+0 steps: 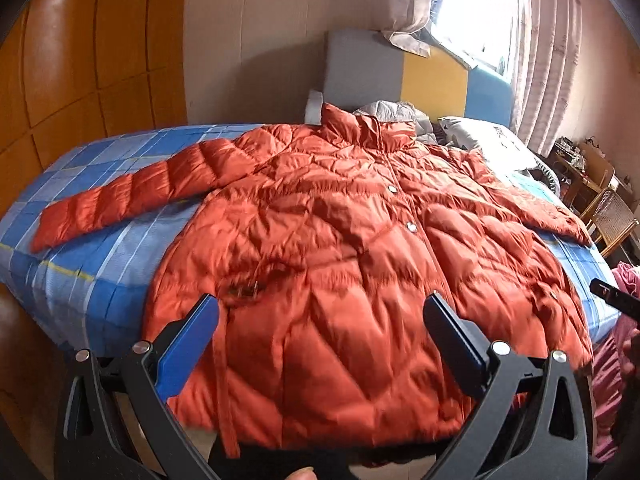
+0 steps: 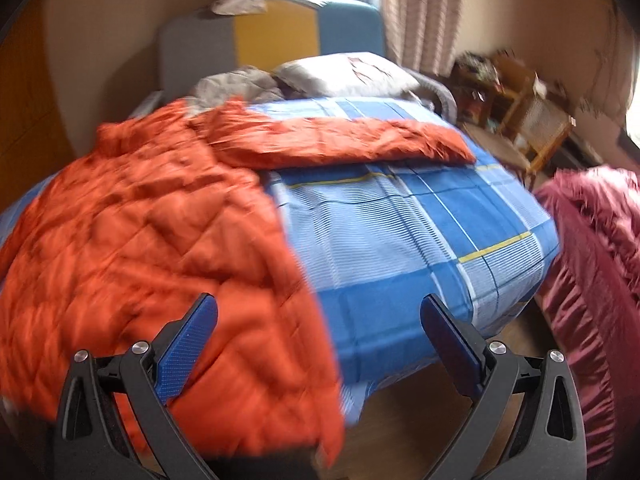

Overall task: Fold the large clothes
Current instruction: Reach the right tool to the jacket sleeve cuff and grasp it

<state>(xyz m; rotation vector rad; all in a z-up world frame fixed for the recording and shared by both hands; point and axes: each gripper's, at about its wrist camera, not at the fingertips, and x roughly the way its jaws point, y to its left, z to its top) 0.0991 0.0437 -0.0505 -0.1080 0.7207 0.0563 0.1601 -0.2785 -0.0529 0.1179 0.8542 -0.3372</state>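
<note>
Orange jacket (image 1: 340,264): quilted puffer, front up on the blue checked bedsheet (image 1: 92,264), both sleeves spread, collar far, hem hanging over the near edge.
Left gripper (image 1: 320,312): released, jaws wide, above the hem.
Right gripper (image 2: 318,314): released, jaws wide, over the jacket's right edge.
Pillow (image 2: 344,72): far end.

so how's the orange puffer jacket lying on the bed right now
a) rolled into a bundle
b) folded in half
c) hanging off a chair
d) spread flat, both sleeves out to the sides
d: the orange puffer jacket lies front-up and open across the blue checked bed, with one sleeve stretched out on each side and no fold made yet.
</note>
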